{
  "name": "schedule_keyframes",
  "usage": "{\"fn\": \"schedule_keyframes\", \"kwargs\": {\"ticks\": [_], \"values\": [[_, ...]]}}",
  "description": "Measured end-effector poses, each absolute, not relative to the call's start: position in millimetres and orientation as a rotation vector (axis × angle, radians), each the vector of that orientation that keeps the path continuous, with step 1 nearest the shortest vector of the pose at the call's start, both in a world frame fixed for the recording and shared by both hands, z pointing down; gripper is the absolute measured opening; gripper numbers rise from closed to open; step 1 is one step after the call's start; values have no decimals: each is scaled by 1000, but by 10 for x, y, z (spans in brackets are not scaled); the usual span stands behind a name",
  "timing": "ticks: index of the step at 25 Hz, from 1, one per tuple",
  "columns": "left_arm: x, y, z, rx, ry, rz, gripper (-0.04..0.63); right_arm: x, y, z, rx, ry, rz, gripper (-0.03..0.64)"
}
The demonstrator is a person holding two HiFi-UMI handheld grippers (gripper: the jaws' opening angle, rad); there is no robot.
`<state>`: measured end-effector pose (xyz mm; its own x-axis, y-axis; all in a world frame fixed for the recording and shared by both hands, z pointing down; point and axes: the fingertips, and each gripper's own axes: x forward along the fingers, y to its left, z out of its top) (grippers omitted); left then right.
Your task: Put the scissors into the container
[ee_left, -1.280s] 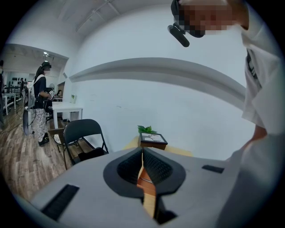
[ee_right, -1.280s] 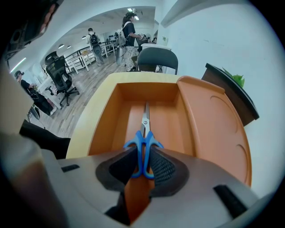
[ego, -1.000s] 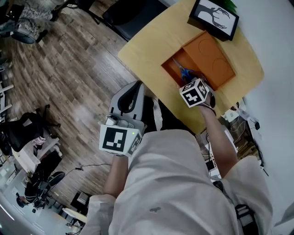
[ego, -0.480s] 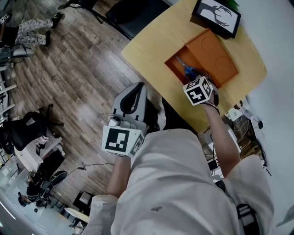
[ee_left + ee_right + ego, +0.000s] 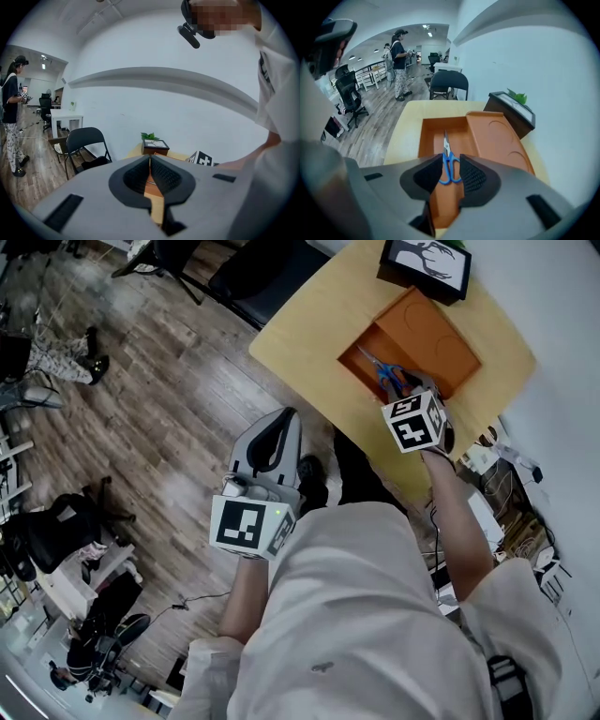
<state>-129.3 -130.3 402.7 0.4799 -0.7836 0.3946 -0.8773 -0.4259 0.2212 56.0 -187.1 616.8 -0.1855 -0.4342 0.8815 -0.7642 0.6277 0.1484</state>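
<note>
Now the right tongs (image 5: 451, 158), just opened, hover released over the scissors (image 5: 446, 151) lying in the container (image 5: 430, 136), blades toward 12 o'clock; the left tongs (image 5: 150, 159) are clenched and empty.

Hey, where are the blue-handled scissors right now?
In the right gripper view, the blue-handled scissors lie inside the orange plastic container, in its deep tray, left of its flat lid.

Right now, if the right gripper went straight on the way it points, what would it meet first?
Probably the scissors in the orange container, untouched between the just-opened fingers of the right gripper; depth unclear.
</note>
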Motion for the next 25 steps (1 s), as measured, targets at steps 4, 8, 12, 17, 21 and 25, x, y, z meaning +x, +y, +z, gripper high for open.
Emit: {"fn": "schedule_keyframes", "kwargs": {"ticks": [4, 8, 12, 17, 21, 25], "values": [[-1387, -1146, 3959, 2391, -1329, 312, 8, 523, -1740, 5798, 1087, -1835, 386, 107], [-1425, -932, 3903, 2436, -1274, 290, 8, 523, -1500, 5455, 1170, -1833, 343, 103], [-1414, -690, 3880, 2485, -1204, 297, 8, 507, -1157, 5173, 1244, -1850, 328, 97], [-1456, -389, 3801, 2532, -1151, 279, 8, 431, -721, 4841, 1347, -1901, 319, 91], [-1498, -159, 3759, 2559, -1111, 265, 8, 388, -377, 4549, 1448, -1930, 293, 83], [-1511, 25, 3738, 2586, -1074, 256, 8, 333, -76, 4339, 1530, -1957, 294, 67]]}}
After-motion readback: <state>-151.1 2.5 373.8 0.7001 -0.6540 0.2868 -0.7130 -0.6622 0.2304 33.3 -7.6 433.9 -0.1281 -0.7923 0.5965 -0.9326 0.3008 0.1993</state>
